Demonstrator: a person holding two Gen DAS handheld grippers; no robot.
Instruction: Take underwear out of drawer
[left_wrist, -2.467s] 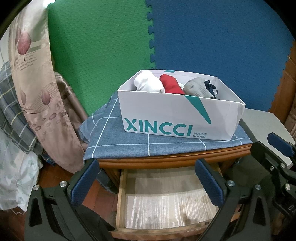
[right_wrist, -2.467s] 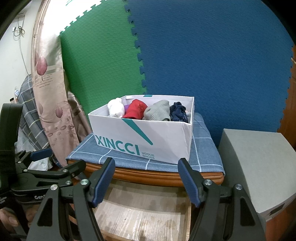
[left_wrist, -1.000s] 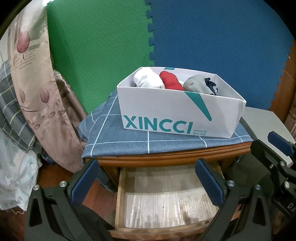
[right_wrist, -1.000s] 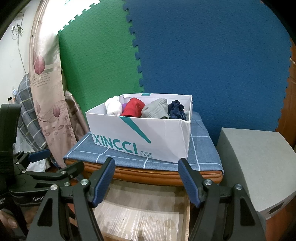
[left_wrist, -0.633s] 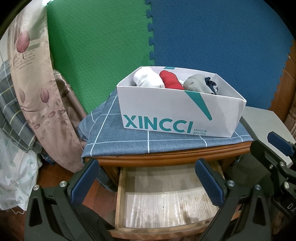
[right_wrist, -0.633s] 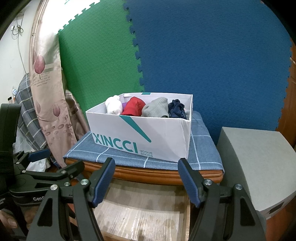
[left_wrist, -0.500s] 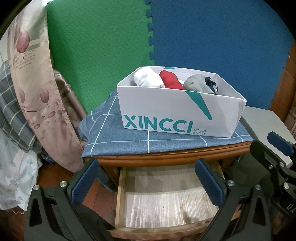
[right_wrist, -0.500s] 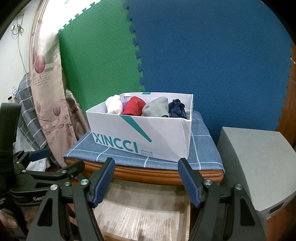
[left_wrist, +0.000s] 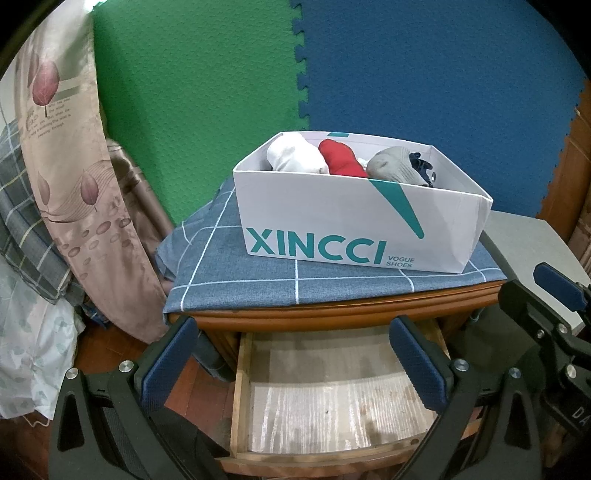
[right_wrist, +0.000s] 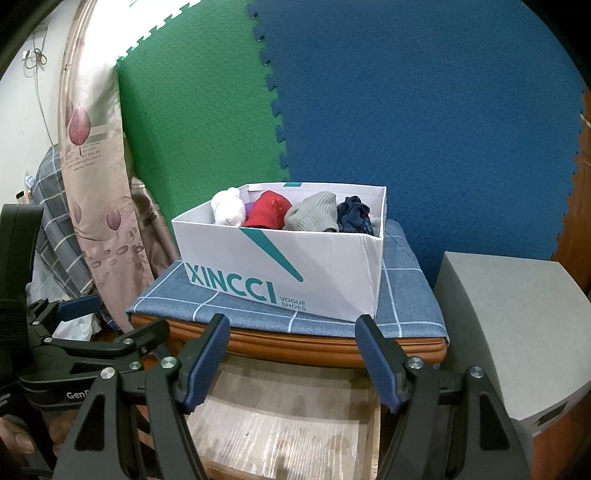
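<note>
Underwear (left_wrist: 334, 160) sits rolled in the white box (left_wrist: 354, 225) on the cloth-covered nightstand (right_wrist: 332, 349); the drawer (left_wrist: 325, 395) below is pulled out, showing only its liner. Left gripper (left_wrist: 295, 363) and right gripper (right_wrist: 291, 356) both tilt downward above the drawer, jaws spread wide, holding nothing, side by side.

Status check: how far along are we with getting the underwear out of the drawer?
Looks done: the drawer stands pulled open and its visible floor is bare, while rolled garments sit in the XINCCI shoebox on the nightstand. In hand: nothing; the left gripper and right gripper are both open over the drawer. Left: apparently nothing, though the drawer's back part is hidden.
</note>
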